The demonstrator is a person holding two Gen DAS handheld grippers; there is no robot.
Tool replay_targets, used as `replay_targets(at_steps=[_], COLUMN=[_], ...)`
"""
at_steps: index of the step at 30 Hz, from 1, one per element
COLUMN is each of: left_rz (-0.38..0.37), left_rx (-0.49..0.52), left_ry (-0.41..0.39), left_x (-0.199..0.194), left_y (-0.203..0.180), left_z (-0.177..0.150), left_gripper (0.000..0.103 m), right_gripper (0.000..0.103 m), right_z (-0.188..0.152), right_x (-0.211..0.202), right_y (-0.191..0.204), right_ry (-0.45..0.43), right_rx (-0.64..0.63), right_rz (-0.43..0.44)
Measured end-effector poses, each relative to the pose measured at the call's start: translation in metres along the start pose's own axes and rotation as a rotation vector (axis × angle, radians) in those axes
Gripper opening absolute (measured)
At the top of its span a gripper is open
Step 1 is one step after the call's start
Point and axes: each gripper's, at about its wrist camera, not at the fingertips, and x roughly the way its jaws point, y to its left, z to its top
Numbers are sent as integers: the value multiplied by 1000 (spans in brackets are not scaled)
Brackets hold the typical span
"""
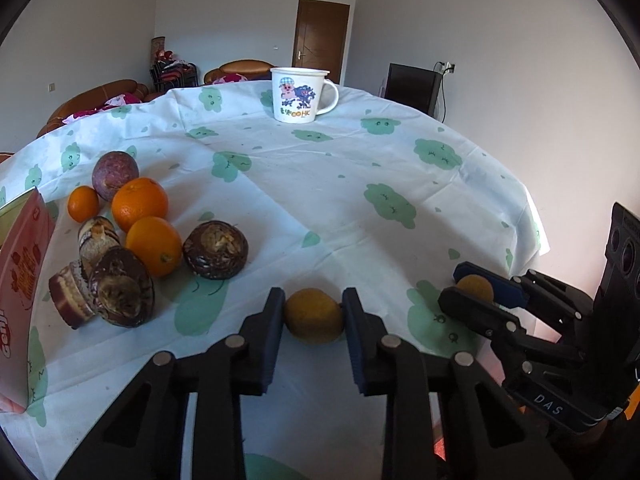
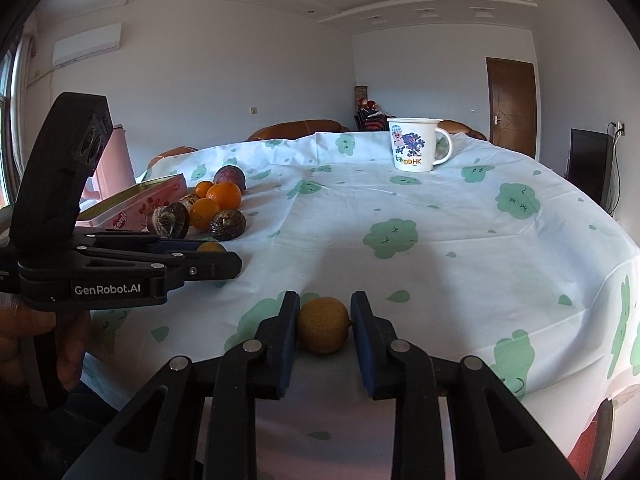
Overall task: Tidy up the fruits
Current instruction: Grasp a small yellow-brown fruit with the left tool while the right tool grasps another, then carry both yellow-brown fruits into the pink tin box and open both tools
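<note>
My left gripper (image 1: 314, 314) is shut on a small yellow-brown fruit (image 1: 313, 320) that rests on the tablecloth near the front edge. My right gripper (image 2: 324, 320) is shut on a second yellow-brown fruit (image 2: 323, 326), also low on the cloth. In the left wrist view the right gripper (image 1: 456, 286) shows at the right with its fruit (image 1: 475, 287) between the pads. The right wrist view has the left gripper (image 2: 226, 255) at the left, with a hand on its handle; its fruit (image 2: 211, 247) is mostly hidden.
A pile at the left holds three oranges (image 1: 139, 203), a purple round fruit (image 1: 115, 175) and several dark brown round pieces (image 1: 215, 249). A pink box (image 1: 20, 280) stands beside them. A white cartoon mug (image 1: 298, 94) sits far back on the green-patterned tablecloth (image 1: 360, 220).
</note>
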Motion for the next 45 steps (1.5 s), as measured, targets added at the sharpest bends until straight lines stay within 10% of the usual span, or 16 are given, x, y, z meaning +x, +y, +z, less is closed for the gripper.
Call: replay_targets(at_steps=[45], left_rz=[312], left_rx=[-169], left_ry=[-250], left_x=[-101], left_y=[119], left_z=[2], left_gripper=[30], right_gripper=[28], right_z=[116], right_x=[41], right_y=[131], right_ry=[-83], right_rx=[-244], right_rz=[313])
